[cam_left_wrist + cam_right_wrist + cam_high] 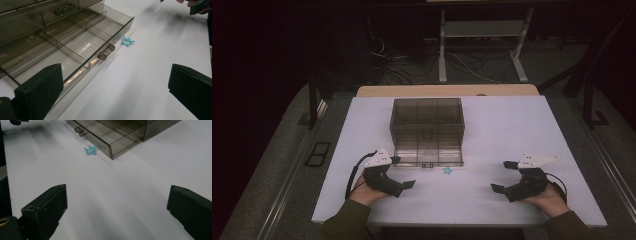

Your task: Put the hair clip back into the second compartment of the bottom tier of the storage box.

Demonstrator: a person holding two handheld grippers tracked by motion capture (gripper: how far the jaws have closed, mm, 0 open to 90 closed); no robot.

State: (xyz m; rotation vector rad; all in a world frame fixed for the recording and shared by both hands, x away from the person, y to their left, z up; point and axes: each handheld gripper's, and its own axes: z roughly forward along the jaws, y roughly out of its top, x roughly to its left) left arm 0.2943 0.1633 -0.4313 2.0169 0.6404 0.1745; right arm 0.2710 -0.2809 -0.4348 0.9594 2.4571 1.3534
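Observation:
A smoky clear plastic drawer box (427,120) stands mid-table, its bottom drawer (428,156) pulled out toward me, divided into empty compartments (82,45) (112,135). A tiny light-blue star-shaped piece (447,170) (128,40) (90,150) lies on the white tabletop just in front of the drawer's right end. My left gripper (402,172) rests open at the drawer's left front corner, jaws wide apart and empty. My right gripper (504,176) sits open near the right front of the table, nothing between its jaws.
The white board (512,125) covers a wooden table with bare room right and left of the box. The drawer's small twin-knob handle (106,52) (79,130) juts toward me. Beyond the table stand a metal frame (442,50) and loose cables on a dark floor.

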